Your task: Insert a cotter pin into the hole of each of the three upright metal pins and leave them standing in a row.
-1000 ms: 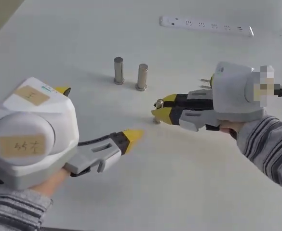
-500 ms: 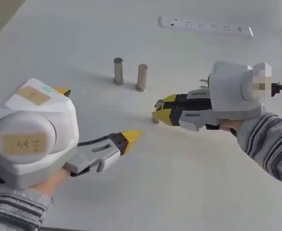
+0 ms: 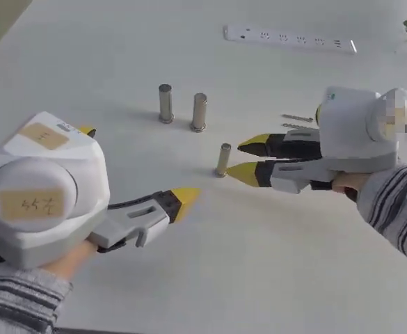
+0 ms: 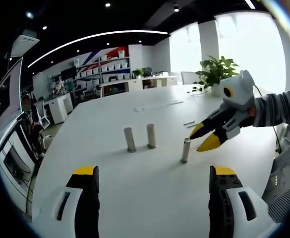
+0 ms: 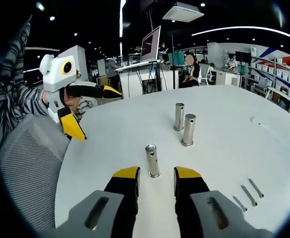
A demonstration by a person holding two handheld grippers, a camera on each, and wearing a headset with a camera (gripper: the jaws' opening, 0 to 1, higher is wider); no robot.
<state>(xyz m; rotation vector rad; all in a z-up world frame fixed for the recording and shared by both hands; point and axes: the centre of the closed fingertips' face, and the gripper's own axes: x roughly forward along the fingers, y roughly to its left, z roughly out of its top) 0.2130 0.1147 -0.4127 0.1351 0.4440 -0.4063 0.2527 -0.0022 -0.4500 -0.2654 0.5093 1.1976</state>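
Note:
Three upright metal pins stand on the white table: a far pair [image 3: 165, 103] [image 3: 199, 112] and a nearer single pin [image 3: 222, 159]. In the right gripper view the single pin [image 5: 152, 160] stands just ahead of my right gripper [image 5: 157, 173], free of both jaws. The right gripper [image 3: 245, 158] is open, its yellow tips just right of that pin. My left gripper [image 3: 137, 163] is open wide and holds nothing, well short of the pins [image 4: 186, 150]. Three thin cotter pins [image 5: 248, 195] lie flat by the right gripper; two of them [image 3: 297, 117] show in the head view.
A white power strip [image 3: 286, 36] lies along the far side of the table. A potted plant [image 4: 215, 71] stands at the far right corner. Bare tabletop [image 3: 259, 264] lies in front of the pins. Office chairs and desks surround the table.
My right gripper has opened and let go of the near pin, then drawn back a little to the right. The pin stays upright. The left gripper has hardly moved.

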